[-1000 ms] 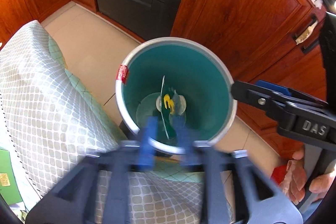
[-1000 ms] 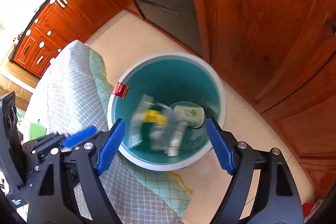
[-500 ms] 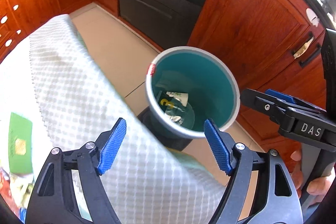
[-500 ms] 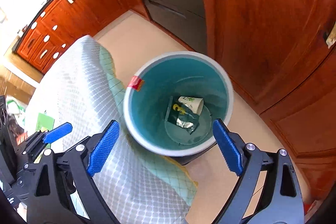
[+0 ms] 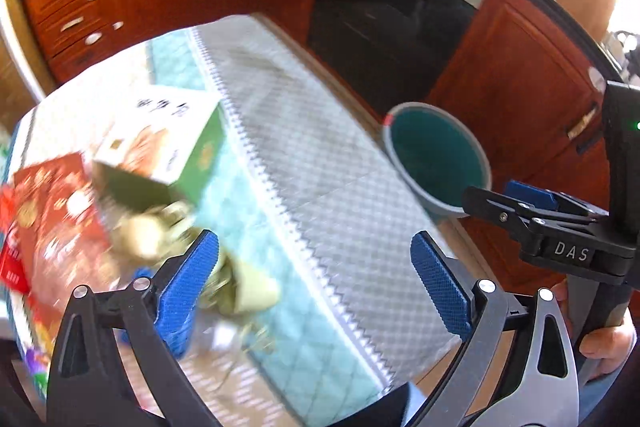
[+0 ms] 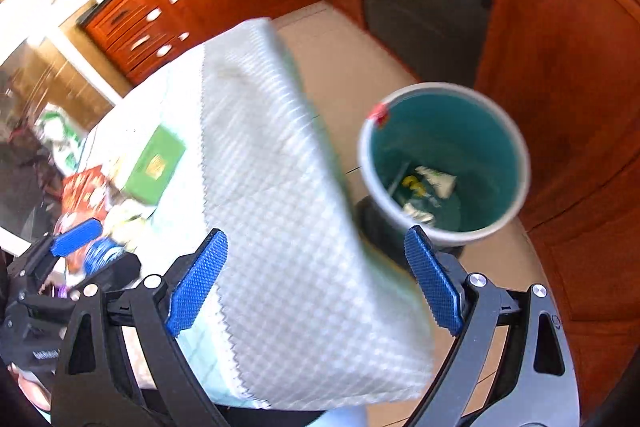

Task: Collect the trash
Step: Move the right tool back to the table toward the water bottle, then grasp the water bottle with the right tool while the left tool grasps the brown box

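Note:
A teal bin (image 6: 444, 163) with a pale rim stands on the floor beside the table; wrappers and a paper cup (image 6: 424, 187) lie at its bottom. It also shows in the left wrist view (image 5: 436, 159). My left gripper (image 5: 316, 283) is open and empty above the table's cloth, near crumpled pale trash (image 5: 156, 231), a green box (image 5: 168, 151) and a red packet (image 5: 52, 219). My right gripper (image 6: 316, 283) is open and empty over the table's corner, left of the bin.
A quilted white and green cloth (image 6: 280, 211) covers the table and hangs over its edge. Wooden cabinets (image 6: 568, 75) and a dark oven (image 5: 392, 23) stand close behind the bin. The right gripper shows in the left wrist view (image 5: 552, 231).
Both grippers have swung left, away from above the bin and back over the table. The left gripper opened and its wrapper dropped into the bin.

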